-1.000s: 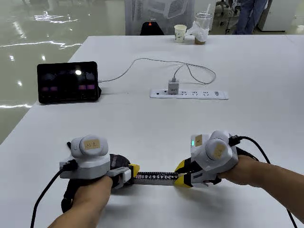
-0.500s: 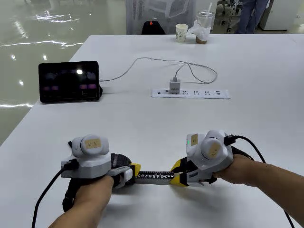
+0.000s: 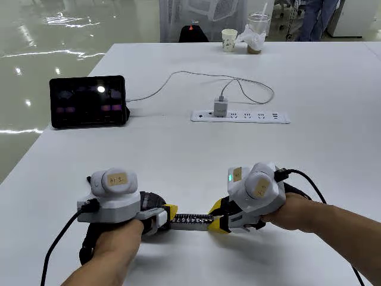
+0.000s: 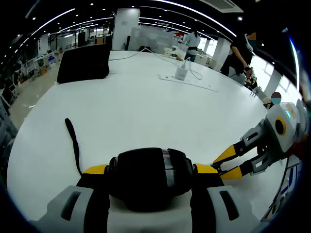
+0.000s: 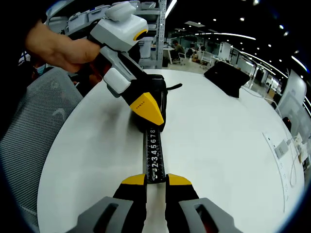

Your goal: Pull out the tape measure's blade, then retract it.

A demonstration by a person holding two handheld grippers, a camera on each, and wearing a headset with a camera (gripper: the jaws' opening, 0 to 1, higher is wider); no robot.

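Head view shows my right tongs (image 3: 218,219), pinching the blade (image 3: 190,219) tip, closer to my left tongs (image 3: 157,213) clamping the case (image 3: 149,200); less blade shows than before, so retraction is underway

I read white numerals 2 3 4 5 6 7 8 in a row along the black blade (image 5: 154,158) of the tape measure (image 4: 146,174), right gripper view; the 2 sits nearest the jaws, and the mark below it is unclear. In the head view the same digits are too small to read. The tan sticker (image 3: 117,178) on top of the left gripper (image 3: 169,213) has a handwritten scrawl I can't make out. Tan stickers on the right gripper (image 3: 215,218): illegible. Paper cup (image 3: 229,40) has a print, unreadable. Tablet (image 3: 88,101) screen: blurred spots, no text I can read.
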